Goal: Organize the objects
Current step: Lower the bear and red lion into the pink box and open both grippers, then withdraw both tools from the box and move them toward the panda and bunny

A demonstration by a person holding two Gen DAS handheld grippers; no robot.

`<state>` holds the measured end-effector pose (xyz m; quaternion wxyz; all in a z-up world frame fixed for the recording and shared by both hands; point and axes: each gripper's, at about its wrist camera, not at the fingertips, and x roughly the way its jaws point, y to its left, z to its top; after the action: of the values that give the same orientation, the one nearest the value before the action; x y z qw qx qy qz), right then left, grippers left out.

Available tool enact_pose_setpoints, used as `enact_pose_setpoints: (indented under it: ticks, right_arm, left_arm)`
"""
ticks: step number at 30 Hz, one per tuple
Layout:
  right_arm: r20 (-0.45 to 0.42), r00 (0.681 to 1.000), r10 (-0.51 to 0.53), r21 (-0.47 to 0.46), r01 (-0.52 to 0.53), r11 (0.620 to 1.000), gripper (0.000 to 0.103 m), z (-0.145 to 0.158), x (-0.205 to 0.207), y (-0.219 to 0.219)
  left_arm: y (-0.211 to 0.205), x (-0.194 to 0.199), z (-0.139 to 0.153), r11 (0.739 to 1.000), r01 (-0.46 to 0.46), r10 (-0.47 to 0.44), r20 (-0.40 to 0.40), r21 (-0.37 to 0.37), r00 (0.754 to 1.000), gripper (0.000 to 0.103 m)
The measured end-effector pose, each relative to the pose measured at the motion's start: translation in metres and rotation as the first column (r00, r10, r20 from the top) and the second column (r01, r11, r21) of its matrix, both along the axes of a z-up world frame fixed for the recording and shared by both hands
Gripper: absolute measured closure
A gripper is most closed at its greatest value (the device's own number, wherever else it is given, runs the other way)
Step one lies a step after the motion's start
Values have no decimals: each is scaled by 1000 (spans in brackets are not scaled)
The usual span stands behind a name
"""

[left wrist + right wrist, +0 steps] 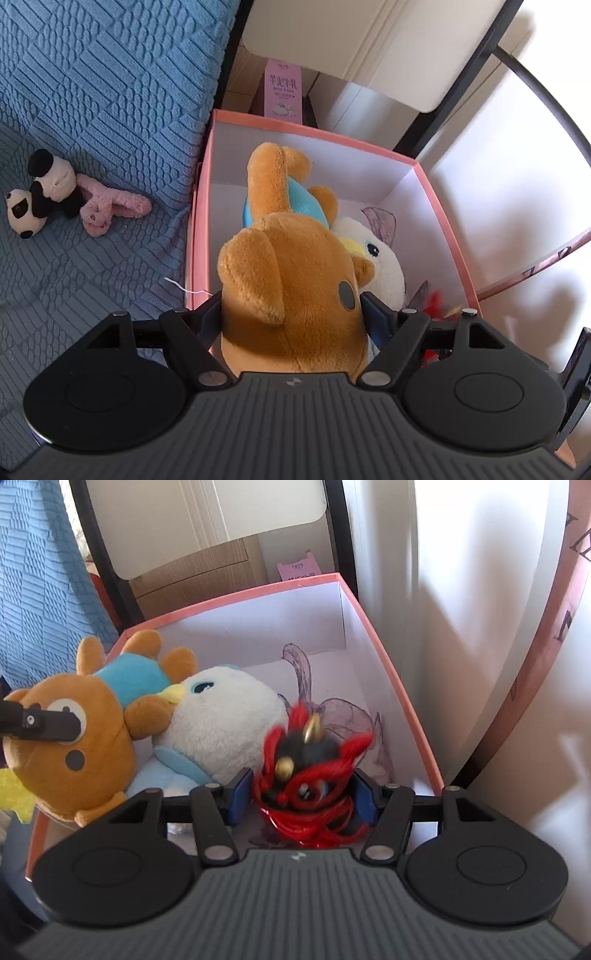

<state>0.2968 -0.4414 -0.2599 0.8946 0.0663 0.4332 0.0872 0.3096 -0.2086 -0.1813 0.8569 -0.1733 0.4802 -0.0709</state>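
Note:
A pink box [439,206] with white inside stands beside a blue sofa. My left gripper [291,302] is shut on the head of a brown bear plush [291,280] in a blue shirt, held over the box's left side. The bear also shows in the right wrist view [74,753], with a left finger across its face. A white penguin plush [225,716] lies in the box. My right gripper [303,794] is shut on a red and black doll [314,760] with gold horns, inside the box [388,672].
A panda plush [40,195] and a pink plush [107,206] lie on the blue sofa [92,92] to the left. A pink carton [282,92] and black chair legs stand behind the box. The box lid [546,627] leans at right.

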Motion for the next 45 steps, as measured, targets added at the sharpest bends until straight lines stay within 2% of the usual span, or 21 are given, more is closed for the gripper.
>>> enact_pose_setpoints:
  ticks: [3,8,18,26,33,45]
  right_arm:
    - [-3,1000,-19,-1,19,1000,43,3,2,-4]
    - [19,999,-45,3,45,999,44,18,1,-9]
    - [127,990,-55,64,47,997,44,88,-26,-7]
    - [183,983,-7,95,-11,995,44,131,-67,22]
    - [189,981,35,135,-61,989,44,142,-100,48]
    - [151,982,110,174,-136,975,44,126,-129,106]
  left_arm:
    - [2,-4,6,1000,4,-4,12,23,1000,19]
    - [5,-13,20,999,12,-13,27,52,1000,18]
    - [20,-47,67,999,24,-29,113,48,993,17]
    - [36,-85,94,999,50,-50,157,7,986,17]
    - [58,-120,108,1000,29,-28,208,-3,978,17]
    - [93,-156,109,1000,-16,15,247,1,969,17]
